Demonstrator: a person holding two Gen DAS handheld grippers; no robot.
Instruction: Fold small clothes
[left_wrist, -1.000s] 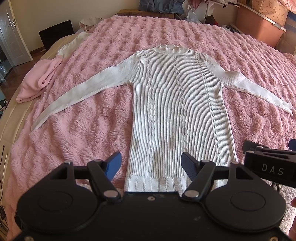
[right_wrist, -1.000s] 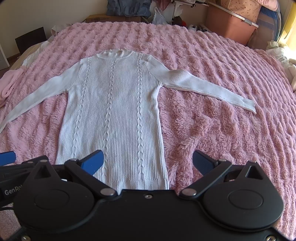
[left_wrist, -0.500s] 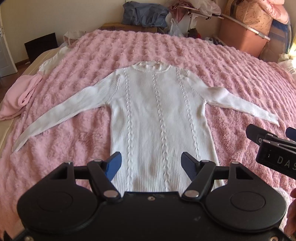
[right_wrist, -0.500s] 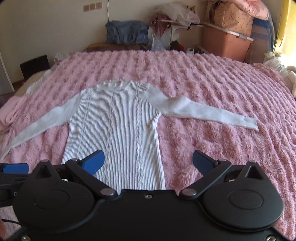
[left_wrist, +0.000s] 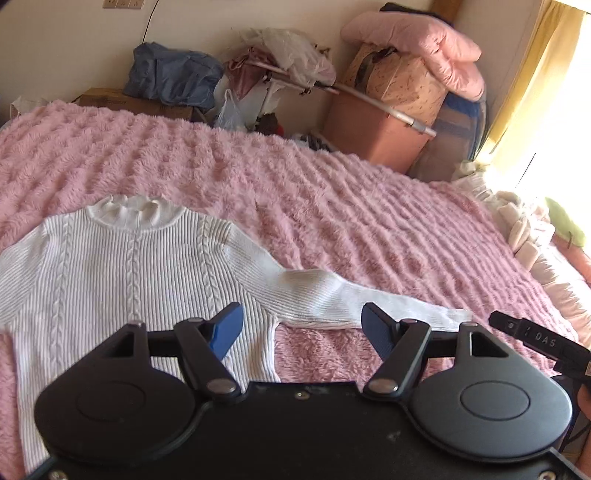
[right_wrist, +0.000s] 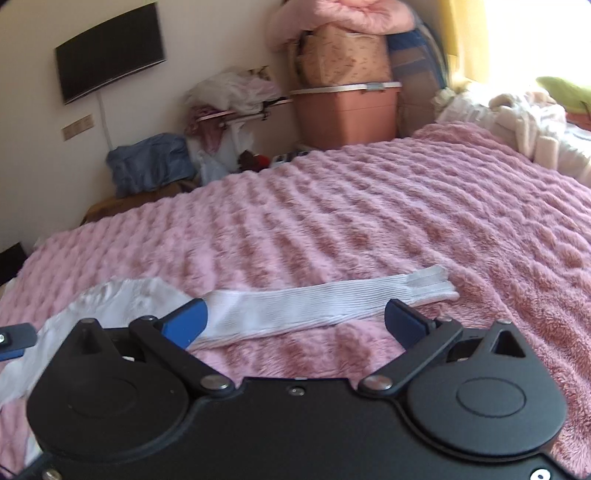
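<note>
The white sweater (left_wrist: 122, 280) lies flat on the pink blanket (left_wrist: 369, 229), now at the left of the left wrist view instead of centred, since both cameras have swung right. The left gripper (left_wrist: 302, 328) hovers with fingers spread over the armpit. The right gripper (right_wrist: 295, 325), fingers spread and holding nothing, now frames the right sleeve (right_wrist: 314, 302).

A pink fuzzy bedspread (left_wrist: 369, 229) covers the bed. Against the cream wall (right_wrist: 37, 122) stand a pink bin (right_wrist: 343, 110), a blue bundle (left_wrist: 170, 74) on cardboard boxes and a heap of bags. A dark screen (right_wrist: 109, 51) hangs on the wall. Sunlight pours past a yellow curtain (left_wrist: 532, 66).
</note>
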